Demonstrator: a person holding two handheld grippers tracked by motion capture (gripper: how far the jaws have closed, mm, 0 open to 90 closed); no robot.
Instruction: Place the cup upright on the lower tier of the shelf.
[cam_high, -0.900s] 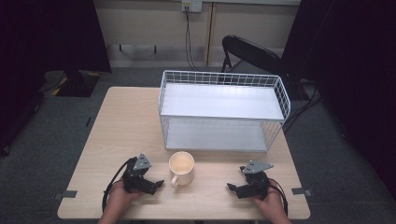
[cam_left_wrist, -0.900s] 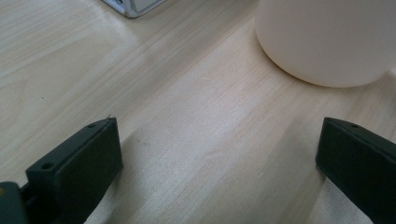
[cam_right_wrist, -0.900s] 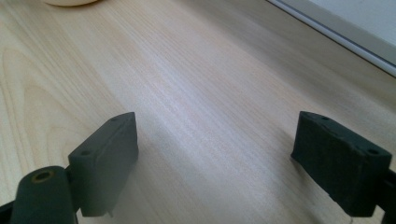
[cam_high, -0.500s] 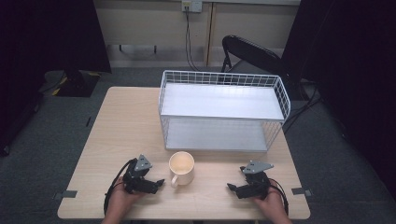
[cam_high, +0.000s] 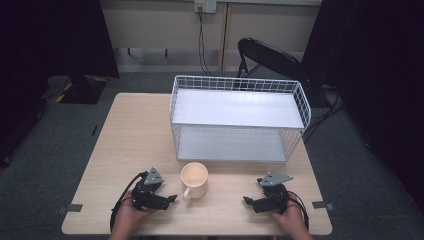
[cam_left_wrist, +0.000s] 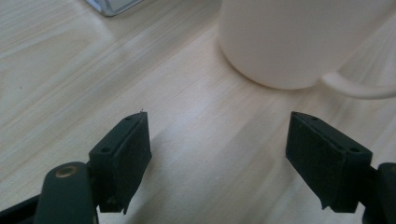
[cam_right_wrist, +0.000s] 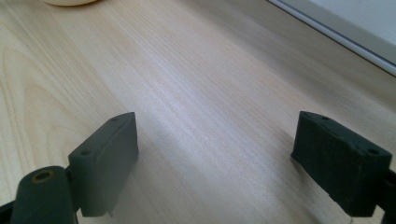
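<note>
A cream mug (cam_high: 194, 179) stands upright on the wooden table (cam_high: 135, 135), its handle turned toward the front left. My left gripper (cam_high: 169, 199) rests on the table just left of the mug, open, its tips near the handle. In the left gripper view the mug (cam_left_wrist: 299, 42) sits just ahead of the wide-apart jaws, with its handle at the right edge. My right gripper (cam_high: 248, 201) lies near the table's front right, open, pointing left, with bare wood between its jaws in the right gripper view.
A white two-level wire rack (cam_high: 239, 118) stands at the back middle of the table, its lower shelf open toward the mug. A black chair (cam_high: 267, 56) is behind the table. Tape marks (cam_high: 74, 207) sit at the table's front corners.
</note>
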